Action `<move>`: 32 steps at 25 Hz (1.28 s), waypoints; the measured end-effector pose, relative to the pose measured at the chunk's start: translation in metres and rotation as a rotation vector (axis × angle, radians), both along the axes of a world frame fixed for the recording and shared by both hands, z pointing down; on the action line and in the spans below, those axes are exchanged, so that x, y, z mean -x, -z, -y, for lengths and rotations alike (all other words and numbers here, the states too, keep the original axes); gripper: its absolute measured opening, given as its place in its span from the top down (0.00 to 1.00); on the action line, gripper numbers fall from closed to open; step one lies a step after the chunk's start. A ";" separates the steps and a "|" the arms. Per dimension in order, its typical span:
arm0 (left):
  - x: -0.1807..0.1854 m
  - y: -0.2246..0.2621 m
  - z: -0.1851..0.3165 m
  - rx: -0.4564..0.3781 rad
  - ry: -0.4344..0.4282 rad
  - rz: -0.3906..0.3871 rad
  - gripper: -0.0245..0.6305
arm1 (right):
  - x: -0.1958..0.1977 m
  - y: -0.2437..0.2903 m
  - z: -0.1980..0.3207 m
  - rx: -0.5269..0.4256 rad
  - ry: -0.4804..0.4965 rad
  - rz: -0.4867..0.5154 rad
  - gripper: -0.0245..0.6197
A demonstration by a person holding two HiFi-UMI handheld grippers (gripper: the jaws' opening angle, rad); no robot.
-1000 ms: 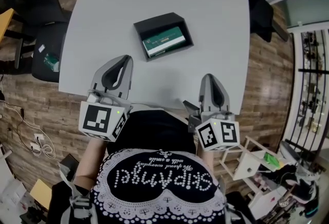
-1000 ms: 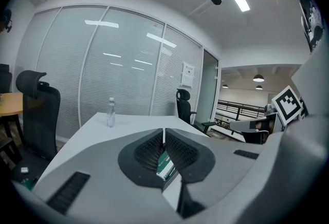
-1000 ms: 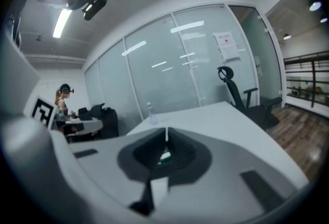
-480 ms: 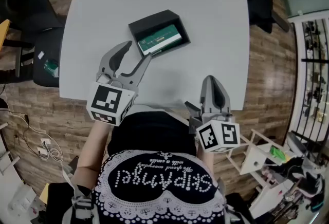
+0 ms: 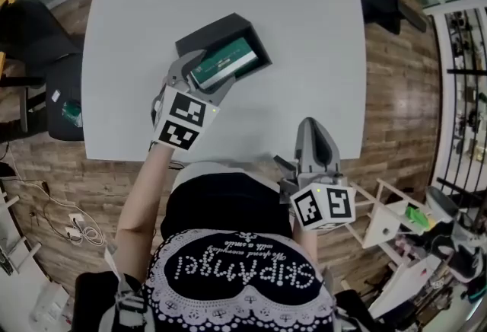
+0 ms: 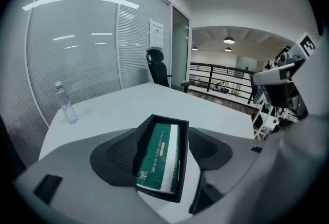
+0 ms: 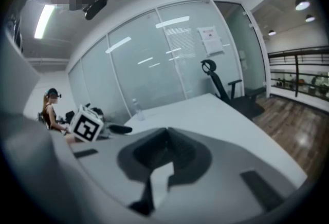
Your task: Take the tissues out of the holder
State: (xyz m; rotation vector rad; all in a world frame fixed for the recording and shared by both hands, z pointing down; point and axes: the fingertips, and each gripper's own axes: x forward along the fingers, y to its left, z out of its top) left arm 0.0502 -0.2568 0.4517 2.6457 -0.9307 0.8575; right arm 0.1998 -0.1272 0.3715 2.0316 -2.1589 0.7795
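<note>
Opening, the left tongs (image 5: 202, 79) flank the holder (image 5: 219, 27) of tissues (image 5: 225, 61); right tongs (image 5: 312, 129) sit closed.

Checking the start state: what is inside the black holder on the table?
A green and white tissue pack lies inside the black holder, filling most of it. Anything beneath the pack is covered.

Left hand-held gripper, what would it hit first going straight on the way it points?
The black holder with the green tissue pack: its near end lies between the left hand-held gripper's opening jaws, apparently untouched.
</note>
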 end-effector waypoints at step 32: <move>-0.035 -0.102 0.023 0.332 -0.029 0.163 0.41 | -0.010 -0.027 0.028 0.087 0.043 0.017 0.91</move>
